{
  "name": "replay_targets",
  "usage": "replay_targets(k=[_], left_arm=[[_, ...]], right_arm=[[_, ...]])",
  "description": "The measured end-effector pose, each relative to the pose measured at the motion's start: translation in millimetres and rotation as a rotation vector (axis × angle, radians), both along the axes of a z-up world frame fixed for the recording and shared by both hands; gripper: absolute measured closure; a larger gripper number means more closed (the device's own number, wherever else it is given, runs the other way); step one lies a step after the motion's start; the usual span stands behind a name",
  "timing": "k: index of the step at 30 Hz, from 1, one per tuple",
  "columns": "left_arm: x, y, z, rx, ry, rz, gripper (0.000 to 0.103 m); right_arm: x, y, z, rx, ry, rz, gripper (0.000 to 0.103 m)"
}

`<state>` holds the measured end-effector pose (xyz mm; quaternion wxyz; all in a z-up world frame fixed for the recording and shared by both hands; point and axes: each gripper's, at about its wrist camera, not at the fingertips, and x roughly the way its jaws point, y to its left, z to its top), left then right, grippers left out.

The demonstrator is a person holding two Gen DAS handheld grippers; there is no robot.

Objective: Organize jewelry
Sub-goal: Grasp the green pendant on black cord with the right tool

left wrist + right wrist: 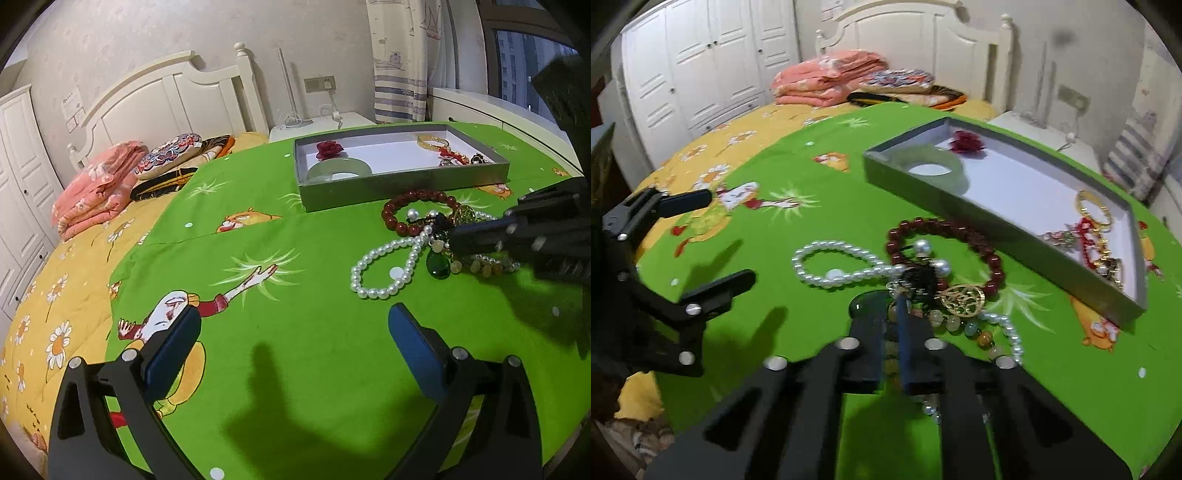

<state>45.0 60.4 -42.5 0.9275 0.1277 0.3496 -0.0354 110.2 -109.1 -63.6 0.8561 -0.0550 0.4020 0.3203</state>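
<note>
A tangle of jewelry lies on the green cloth (295, 258): a pearl string (384, 266) (831, 262), a dark red bead bracelet (399, 214) (960, 236), a gold filigree pendant (962, 297), a green glass drop (438, 266) and a black tassel ornament (921, 280). My right gripper (900, 301) (452, 238) points down into the pile, shut, its tips pinching the edge of the black tassel ornament. To the left of the pile my left gripper (293, 317) (727, 240) stands open over bare cloth, holding nothing. Behind the pile, the grey tray (369, 192) (960, 206) holds a jade bangle (340, 170), a red rose (328, 149) and a gold bangle (432, 140).
The cloth covers part of a bed with a yellow daisy quilt (55, 302). Folded pink bedding (96, 188) and cushions lie near the white headboard (166, 96). A white nightstand (317, 125) stands behind the tray, and white wardrobes (701, 62) line the far wall.
</note>
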Motion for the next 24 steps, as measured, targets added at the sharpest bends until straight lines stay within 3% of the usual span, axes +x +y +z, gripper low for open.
replay_targets(k=[2, 6, 11, 13, 15, 19, 21, 24], left_arm=[[1.6, 1.0, -0.5, -0.007, 0.007, 0.001, 0.005], [1.9, 1.0, -0.2, -0.007, 0.011, 0.001, 0.005], [2.5, 1.0, -1.3, 0.0, 0.011, 0.004, 0.005], [3.9, 1.0, -1.6, 0.0, 0.014, 0.003, 0.005], [3.5, -0.3, -2.2, 0.002, 0.015, 0.003, 0.005], [3.8, -1.9, -3.3, 0.01, 0.022, 0.003, 0.005], [3.3, -1.2, -3.1, 0.01, 0.024, 0.006, 0.005], [5.7, 0.7, -2.1, 0.0, 0.038, 0.008, 0.005]], right_arm=[[6.2, -7.6, 4.2, 0.066, 0.04, -0.015, 0.096], [22.0, -12.0, 5.5, 0.013, 0.01, -0.102, 0.093], [34.2, -3.8, -1.4, -0.029, 0.019, -0.097, 0.091], [34.0, -2.2, -4.1, -0.039, 0.024, -0.092, 0.07], [31.7, -1.4, -5.0, -0.038, 0.022, -0.081, 0.061], [27.6, 2.6, -6.3, -0.078, -0.018, -0.078, 0.064], [25.9, 3.8, -6.2, -0.097, -0.038, -0.077, 0.087], [17.2, -0.6, 0.7, -0.108, -0.071, -0.071, 0.091]])
